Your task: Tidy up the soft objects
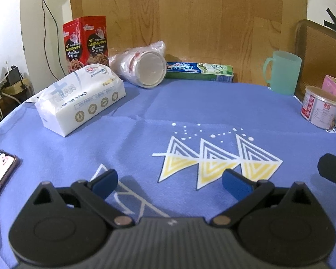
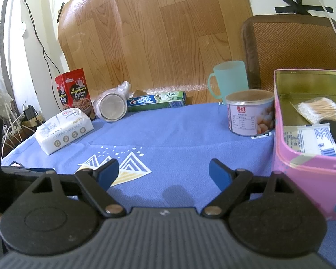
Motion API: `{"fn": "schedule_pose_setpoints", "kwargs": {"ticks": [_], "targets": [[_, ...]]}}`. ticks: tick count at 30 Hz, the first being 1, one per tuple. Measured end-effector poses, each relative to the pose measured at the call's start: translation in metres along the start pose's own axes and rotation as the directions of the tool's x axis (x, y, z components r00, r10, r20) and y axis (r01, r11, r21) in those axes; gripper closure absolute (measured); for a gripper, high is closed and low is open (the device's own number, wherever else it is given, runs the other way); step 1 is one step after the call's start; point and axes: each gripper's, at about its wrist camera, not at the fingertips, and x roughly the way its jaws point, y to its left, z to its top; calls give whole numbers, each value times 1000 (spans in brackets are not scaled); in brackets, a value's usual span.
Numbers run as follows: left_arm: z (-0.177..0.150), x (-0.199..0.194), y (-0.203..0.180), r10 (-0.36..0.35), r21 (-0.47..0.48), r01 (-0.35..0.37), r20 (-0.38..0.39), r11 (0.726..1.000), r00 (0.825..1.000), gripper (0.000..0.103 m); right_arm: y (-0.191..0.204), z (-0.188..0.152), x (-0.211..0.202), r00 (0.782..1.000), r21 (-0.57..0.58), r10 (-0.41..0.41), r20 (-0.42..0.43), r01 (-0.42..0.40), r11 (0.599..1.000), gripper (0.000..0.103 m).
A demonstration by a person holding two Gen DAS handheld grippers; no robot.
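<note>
A white soft tissue pack [image 1: 81, 99] lies on the blue cloth at the far left; it also shows in the right wrist view [image 2: 63, 130]. A stack of paper cups in a plastic bag [image 1: 142, 67] lies on its side behind it, seen too in the right wrist view [image 2: 113, 106]. A pink tin [image 2: 311, 148] at the right holds a bag of cotton swabs [image 2: 318, 109] and a flat packet [image 2: 309, 140]. My left gripper [image 1: 170, 182] is open and empty above the cloth. My right gripper [image 2: 164, 174] is open and empty beside the tin.
A red snack box [image 1: 86, 42], a Crest toothpaste box [image 1: 199, 71], a green mug [image 1: 283, 75] and a can [image 1: 320, 107] stand along the back and right. A phone [image 1: 0, 174] lies at the left edge. A wooden board leans behind the table.
</note>
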Motion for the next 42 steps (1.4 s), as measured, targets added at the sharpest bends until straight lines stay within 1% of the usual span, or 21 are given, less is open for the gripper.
{"fn": "schedule_pose_setpoints", "kwargs": {"ticks": [3,5,10,12,14,15,16,17,19,21,29,37,42], "targets": [[0,-1,0,4,-2,-4,12,1000,1000,0,0,0,0,1000,0,0,1,0,1000,14],[-1,-4,0,6,-8,-6,34,1000,999,0,0,0,0,1000,1,3,3,-3,1000,13],[-2,-9,2,6,-18,-5,65,1000,998,0,-4,0,-1,1000,9,28,12,-28,1000,12],[-3,-14,5,17,-40,-13,100,999,995,0,-4,1,2,1000,7,28,-6,-28,1000,12],[-6,-21,8,45,-69,-35,145,997,988,0,-2,1,6,999,-5,35,-33,-35,999,12],[-6,-24,10,55,-83,-43,155,996,986,0,-2,1,8,998,-15,42,-46,-42,999,12],[-6,-24,12,51,-97,-36,159,995,986,0,-1,1,9,997,-24,45,-58,-46,999,12],[-6,-24,15,34,-111,-17,154,994,987,0,1,1,11,997,-32,47,-68,-50,998,12],[-5,-22,22,-26,-131,45,146,990,989,0,2,1,14,995,-44,56,-89,-60,997,12],[-5,-23,24,-58,-140,80,151,987,987,0,2,1,15,993,-45,67,-100,-72,996,12],[-6,-20,12,-36,-77,47,137,996,990,0,-4,2,13,989,-20,118,-87,-120,993,12],[-5,-17,12,-19,-76,29,119,997,993,0,-5,2,13,985,-20,151,-88,-154,988,12],[-5,-16,10,-12,-68,19,109,997,994,0,-8,2,10,984,-1,161,-72,-161,987,12]]}}
